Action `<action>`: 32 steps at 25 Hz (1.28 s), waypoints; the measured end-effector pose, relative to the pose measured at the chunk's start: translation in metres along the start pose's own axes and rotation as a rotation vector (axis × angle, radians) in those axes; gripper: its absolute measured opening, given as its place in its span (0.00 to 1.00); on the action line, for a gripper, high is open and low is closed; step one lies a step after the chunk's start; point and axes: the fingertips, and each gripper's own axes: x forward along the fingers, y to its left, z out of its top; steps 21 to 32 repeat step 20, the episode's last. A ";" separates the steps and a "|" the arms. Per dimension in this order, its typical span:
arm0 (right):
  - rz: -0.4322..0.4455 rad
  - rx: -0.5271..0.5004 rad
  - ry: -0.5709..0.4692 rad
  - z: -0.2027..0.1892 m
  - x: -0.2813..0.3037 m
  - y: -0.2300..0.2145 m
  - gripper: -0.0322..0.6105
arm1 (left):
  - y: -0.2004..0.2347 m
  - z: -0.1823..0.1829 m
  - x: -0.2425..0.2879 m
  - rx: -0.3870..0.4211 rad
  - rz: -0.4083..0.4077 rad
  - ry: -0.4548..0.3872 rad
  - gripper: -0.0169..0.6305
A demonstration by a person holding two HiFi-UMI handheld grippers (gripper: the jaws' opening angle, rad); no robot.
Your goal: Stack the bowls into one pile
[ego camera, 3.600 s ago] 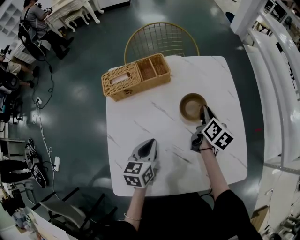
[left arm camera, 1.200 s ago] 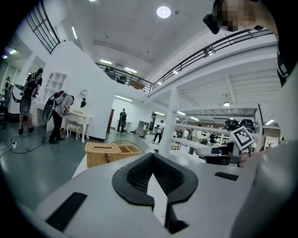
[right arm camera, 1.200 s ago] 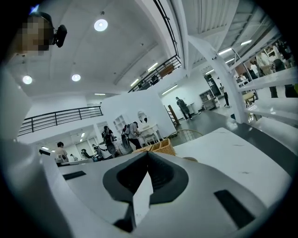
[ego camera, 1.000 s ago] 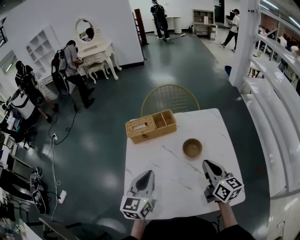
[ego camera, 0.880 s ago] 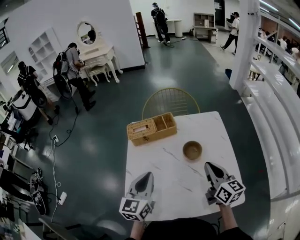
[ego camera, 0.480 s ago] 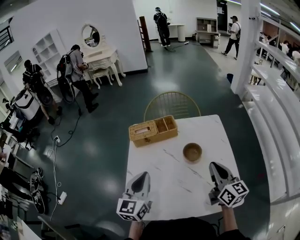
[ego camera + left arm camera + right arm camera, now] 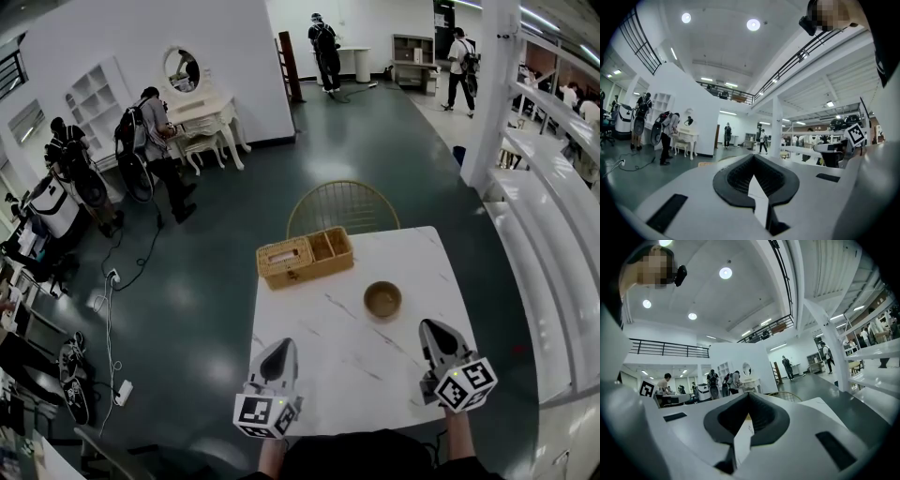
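A brown bowl (image 7: pixel 382 299) stands on the white marble table (image 7: pixel 328 328), right of centre; I cannot tell whether others are nested in it. My left gripper (image 7: pixel 279 346) hovers over the near left part of the table, shut and empty. My right gripper (image 7: pixel 431 327) is held near the front right, also shut and empty, a short way in front of the bowl. Both point level and away from me. In the left gripper view the gripper (image 7: pixel 753 157) shows its jaws together, and so does the gripper (image 7: pixel 748 394) in the right gripper view. Neither of these views shows the bowl.
A wicker basket (image 7: pixel 305 256) with compartments sits at the table's far left corner. A gold wire chair (image 7: pixel 342 207) stands behind the far edge. Dark floor surrounds the table, a white railing (image 7: pixel 544 216) runs along the right, and people stand far off at the left.
The right gripper, which was at the bowl's rim, has drawn back toward the near edge. Both grippers have risen a little, and the head view now takes in more of the room.
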 end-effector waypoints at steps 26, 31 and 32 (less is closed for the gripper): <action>-0.015 -0.026 0.003 -0.003 -0.004 -0.008 0.07 | -0.002 -0.010 0.003 0.031 0.010 0.042 0.05; -0.015 -0.026 0.003 -0.003 -0.004 -0.008 0.07 | -0.002 -0.010 0.003 0.031 0.010 0.042 0.05; -0.015 -0.026 0.003 -0.003 -0.004 -0.008 0.07 | -0.002 -0.010 0.003 0.031 0.010 0.042 0.05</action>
